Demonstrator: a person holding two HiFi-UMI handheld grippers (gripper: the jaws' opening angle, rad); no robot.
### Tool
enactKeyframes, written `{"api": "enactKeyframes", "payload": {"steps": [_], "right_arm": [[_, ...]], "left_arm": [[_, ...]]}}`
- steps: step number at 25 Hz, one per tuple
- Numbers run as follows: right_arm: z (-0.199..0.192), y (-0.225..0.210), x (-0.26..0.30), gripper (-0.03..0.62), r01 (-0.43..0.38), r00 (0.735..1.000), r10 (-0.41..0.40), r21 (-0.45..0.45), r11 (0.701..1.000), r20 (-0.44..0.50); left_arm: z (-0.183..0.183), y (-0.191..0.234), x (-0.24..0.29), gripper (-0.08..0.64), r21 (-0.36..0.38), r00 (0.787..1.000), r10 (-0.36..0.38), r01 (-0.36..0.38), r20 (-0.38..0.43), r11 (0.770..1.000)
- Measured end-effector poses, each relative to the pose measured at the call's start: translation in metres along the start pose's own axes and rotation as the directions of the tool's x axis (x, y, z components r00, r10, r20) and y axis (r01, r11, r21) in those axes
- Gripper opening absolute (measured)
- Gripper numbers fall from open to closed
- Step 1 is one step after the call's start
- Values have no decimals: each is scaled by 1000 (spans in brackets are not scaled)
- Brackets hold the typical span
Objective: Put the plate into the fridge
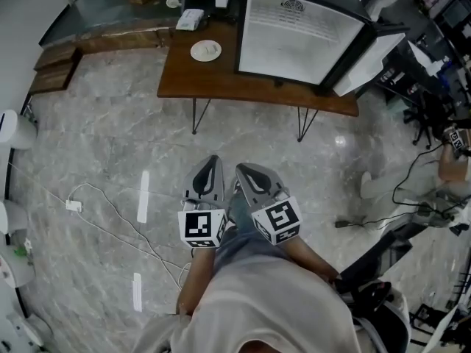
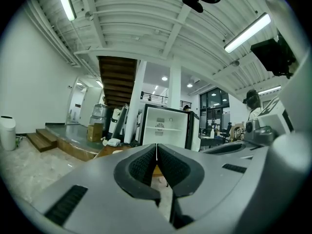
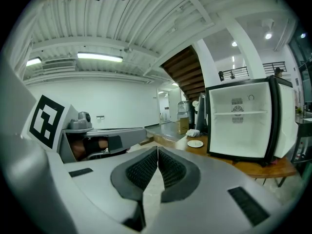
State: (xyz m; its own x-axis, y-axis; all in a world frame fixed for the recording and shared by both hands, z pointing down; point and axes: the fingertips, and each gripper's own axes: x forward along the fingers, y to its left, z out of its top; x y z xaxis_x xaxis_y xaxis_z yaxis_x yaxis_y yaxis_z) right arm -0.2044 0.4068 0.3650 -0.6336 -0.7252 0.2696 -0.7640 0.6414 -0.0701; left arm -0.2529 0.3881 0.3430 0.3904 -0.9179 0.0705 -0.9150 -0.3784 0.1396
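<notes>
A small white plate (image 1: 205, 50) lies on the brown wooden table (image 1: 221, 79), left of the open mini fridge (image 1: 298, 35) whose white inside and shelf show. The right gripper view shows the plate (image 3: 195, 144) beside the fridge (image 3: 241, 118). My left gripper (image 1: 211, 163) and right gripper (image 1: 247, 170) are held side by side over the marble floor, well short of the table, both shut and empty. In their own views the left gripper (image 2: 156, 147) and right gripper (image 3: 158, 151) have pads pressed together. The fridge (image 2: 165, 126) stands straight ahead in the left gripper view.
A white cable with a plug (image 1: 73, 205) trails across the floor at the left. Wooden steps (image 1: 55, 66) lie at the far left. A white box (image 1: 190, 19) rests on the table's back edge. Cables, chairs and a person's arm (image 1: 452, 160) crowd the right side.
</notes>
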Motion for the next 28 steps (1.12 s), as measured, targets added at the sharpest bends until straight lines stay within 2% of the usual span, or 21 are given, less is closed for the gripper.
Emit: {"api": "enactKeyframes", "payload": {"steps": [6, 12, 19, 24, 28], "right_arm": [[15, -52, 76, 17, 56, 998, -57, 47, 997, 16], [63, -114, 157, 17, 76, 995, -78, 40, 996, 54], [102, -211, 246, 17, 87, 994, -90, 50, 995, 63], [107, -275, 297, 17, 114, 992, -120, 110, 987, 47], [102, -307, 328, 17, 109, 993, -116, 142, 984, 37]], "left_arm": [[-1, 52, 63, 21, 6, 1000, -4, 4, -14, 1000], [23, 102, 163, 21, 30, 1000, -14, 14, -17, 999], [49, 141, 294, 21, 43, 999, -31, 32, -6, 999], [55, 163, 366, 21, 67, 1000, -16, 16, -2, 998], [45, 181, 409, 21, 59, 999, -6, 8, -35, 998]]}}
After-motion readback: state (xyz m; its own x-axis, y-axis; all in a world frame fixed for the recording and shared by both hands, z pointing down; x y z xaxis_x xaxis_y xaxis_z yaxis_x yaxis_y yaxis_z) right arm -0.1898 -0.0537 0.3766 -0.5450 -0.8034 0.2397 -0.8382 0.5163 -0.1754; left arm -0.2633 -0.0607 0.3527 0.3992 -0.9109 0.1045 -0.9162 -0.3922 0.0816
